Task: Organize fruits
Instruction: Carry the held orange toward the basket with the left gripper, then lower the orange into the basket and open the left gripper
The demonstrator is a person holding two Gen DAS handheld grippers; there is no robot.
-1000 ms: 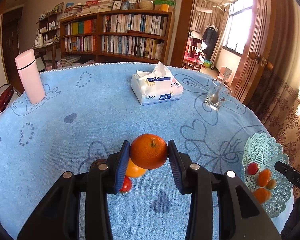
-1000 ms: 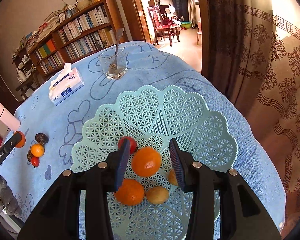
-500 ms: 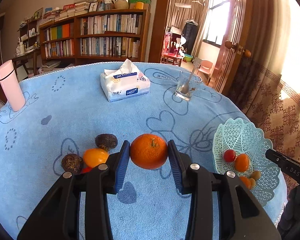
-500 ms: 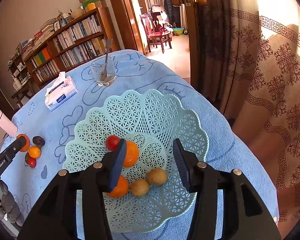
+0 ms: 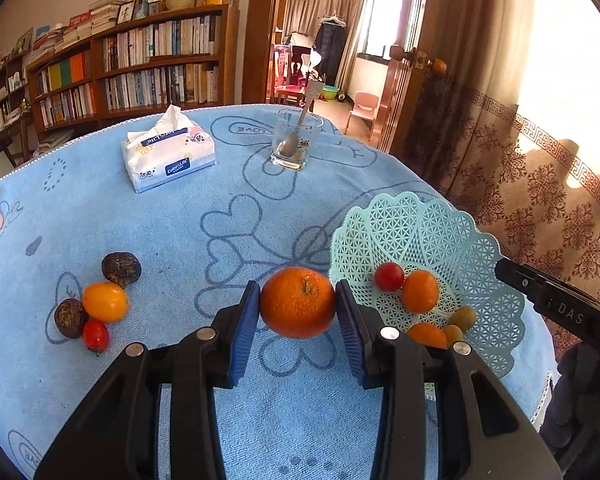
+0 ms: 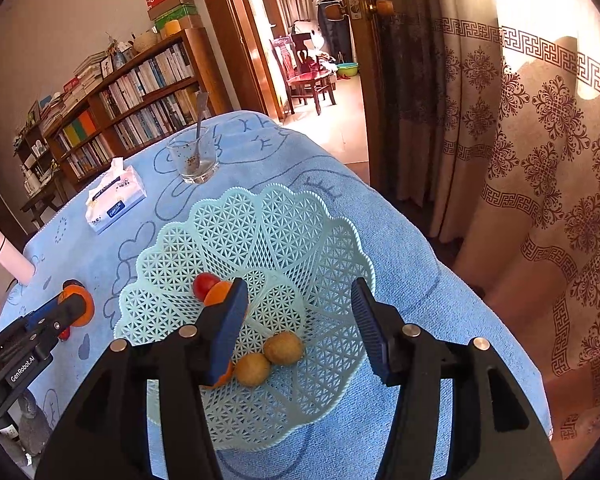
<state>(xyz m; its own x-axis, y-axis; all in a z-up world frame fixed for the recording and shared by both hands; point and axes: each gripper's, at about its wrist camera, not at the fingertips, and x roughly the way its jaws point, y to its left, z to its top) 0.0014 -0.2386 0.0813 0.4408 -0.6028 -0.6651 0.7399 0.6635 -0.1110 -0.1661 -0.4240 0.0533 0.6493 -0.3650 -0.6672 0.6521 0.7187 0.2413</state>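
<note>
Tilting downward over the counter point(image 5: 140, 216), the left gripper point(image 5: 298, 308) clamps an orange point(image 5: 298, 302) just beside the basket point(image 5: 440, 232); the right gripper point(image 6: 300, 320), jaws apart and empty, hangs over that basket's fruit.

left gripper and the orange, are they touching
Touching. In the left wrist view both blue pads of the left gripper press against the sides of the orange, which hangs clear above the blue tablecloth, with no gap on either side.
</note>
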